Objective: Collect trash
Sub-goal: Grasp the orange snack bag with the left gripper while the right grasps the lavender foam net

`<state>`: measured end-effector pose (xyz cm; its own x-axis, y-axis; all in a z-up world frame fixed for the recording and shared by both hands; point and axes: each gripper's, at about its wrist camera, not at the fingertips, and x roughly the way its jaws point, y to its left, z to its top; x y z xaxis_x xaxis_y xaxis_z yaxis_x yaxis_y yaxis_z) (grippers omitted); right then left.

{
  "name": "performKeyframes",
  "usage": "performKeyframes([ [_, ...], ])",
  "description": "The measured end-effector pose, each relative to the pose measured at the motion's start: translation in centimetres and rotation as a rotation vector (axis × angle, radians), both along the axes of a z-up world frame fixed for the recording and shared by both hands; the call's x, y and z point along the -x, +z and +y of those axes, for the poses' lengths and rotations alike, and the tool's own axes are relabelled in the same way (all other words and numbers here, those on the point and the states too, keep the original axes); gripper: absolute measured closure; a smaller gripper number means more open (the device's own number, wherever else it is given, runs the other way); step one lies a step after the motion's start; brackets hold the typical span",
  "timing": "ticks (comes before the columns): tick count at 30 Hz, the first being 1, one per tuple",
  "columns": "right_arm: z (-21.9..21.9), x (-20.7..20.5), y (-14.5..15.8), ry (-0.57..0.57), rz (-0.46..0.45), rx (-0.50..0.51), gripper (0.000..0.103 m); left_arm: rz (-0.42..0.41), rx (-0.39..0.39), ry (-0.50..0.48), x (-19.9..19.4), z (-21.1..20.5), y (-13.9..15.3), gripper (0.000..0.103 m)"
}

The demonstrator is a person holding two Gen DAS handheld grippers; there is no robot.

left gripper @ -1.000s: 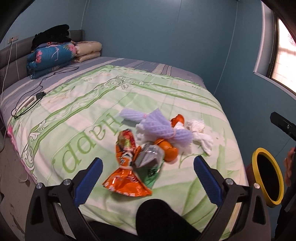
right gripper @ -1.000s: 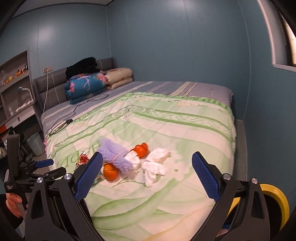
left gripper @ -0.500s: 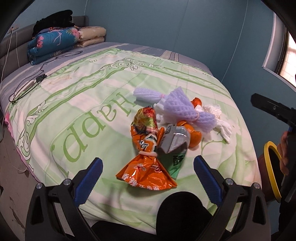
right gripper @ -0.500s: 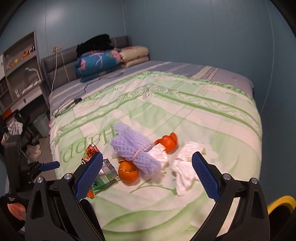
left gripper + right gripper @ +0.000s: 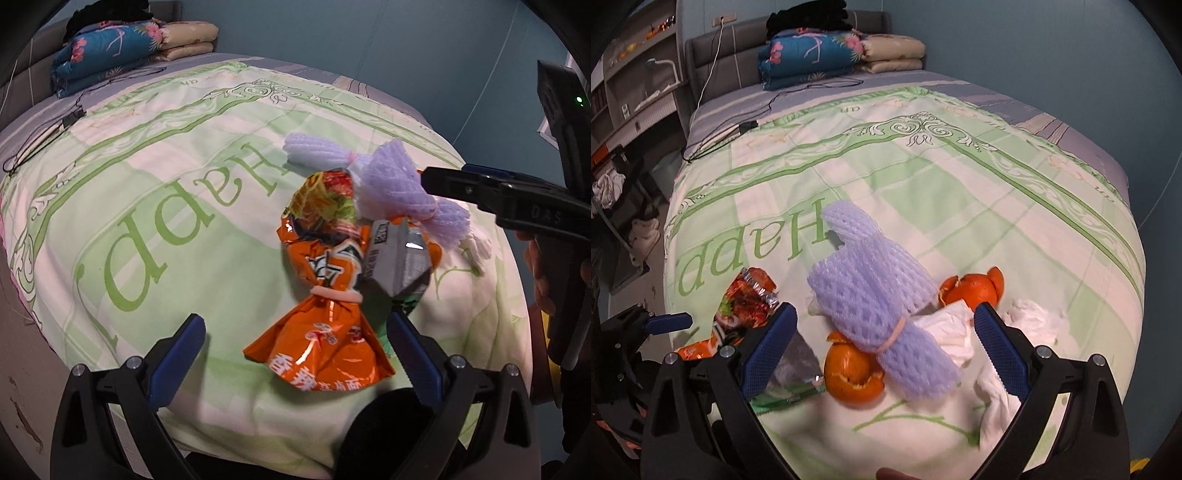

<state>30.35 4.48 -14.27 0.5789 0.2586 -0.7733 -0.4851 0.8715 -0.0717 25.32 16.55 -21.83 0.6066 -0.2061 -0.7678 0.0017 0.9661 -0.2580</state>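
1. Foreground, lower frame of both wrist views: the left gripper (image 5: pixel 295 354) and the right gripper (image 5: pixel 882 347) hang over the near edge of the bed, each with its blue-padded jaws spread wide and holding nothing.

2. Centre of the left view: the crinkled orange foil snack bag (image 5: pixel 325 295), cinched at its waist by a pale band, lies between the left jaws on the green-and-white patterned quilt (image 5: pixel 147 206). A flattened silver-and-green wrapper (image 5: pixel 400 258) overlaps its right side. A pinch here may catch both, or the slick foil may slide out of the pads.

3. Centre of the right view: the lilac foam fruit-net sleeve (image 5: pixel 879 314), tied with a rubber band, lies between the right jaws. It lies over orange peel pieces (image 5: pixel 855 373) and crumpled white tissue (image 5: pixel 960 339). The soft net will likely squash, and lifting it could roll the peel off toward the bed edge.

4. Right edge of the left view: the right gripper's black body crosses above the sleeve. Both tools work the same small heap, so a collision is a fair risk.

5. Lower right corner of the right view: a sliver of yellow bin rim (image 5: pixel 1137 465) shows, mostly hidden. Carried trash could miss it.

6. Upper frame, well apart: folded blue floral bedding (image 5: pixel 812 59) and a black charging cable (image 5: pixel 746 125) lie near the headboard, clear of the work.
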Motion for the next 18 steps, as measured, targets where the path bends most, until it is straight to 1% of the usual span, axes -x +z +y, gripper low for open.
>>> performKeyframes([
  [7, 1.0, -3.1, -1.9, -0.01, 0.067, 0.01, 0.012, 0.003, 0.038, -0.012, -0.7, 0.4, -0.6, 0.008],
  [13, 1.2, -4.0, -3.6, -0.023, 0.111, 0.007, 0.026, 0.007, 0.04, -0.047, -0.9, 0.1, -0.8, 0.009],
  [15, 1.2, -4.1, -3.9, -0.026, 0.118, -0.001, 0.03, 0.01, 0.031, -0.06, -1.0, -0.2, -0.9, 0.015],
  [16, 1.2, -4.1, -4.0, -0.027, 0.122, -0.005, 0.032, 0.012, 0.025, -0.065, -1.1, -0.2, -0.9, 0.02],
  [18, 1.2, -4.1, -4.2, -0.03, 0.132, -0.009, 0.04, 0.012, 0.017, -0.075, -1.0, -0.4, -0.9, 0.027],
])
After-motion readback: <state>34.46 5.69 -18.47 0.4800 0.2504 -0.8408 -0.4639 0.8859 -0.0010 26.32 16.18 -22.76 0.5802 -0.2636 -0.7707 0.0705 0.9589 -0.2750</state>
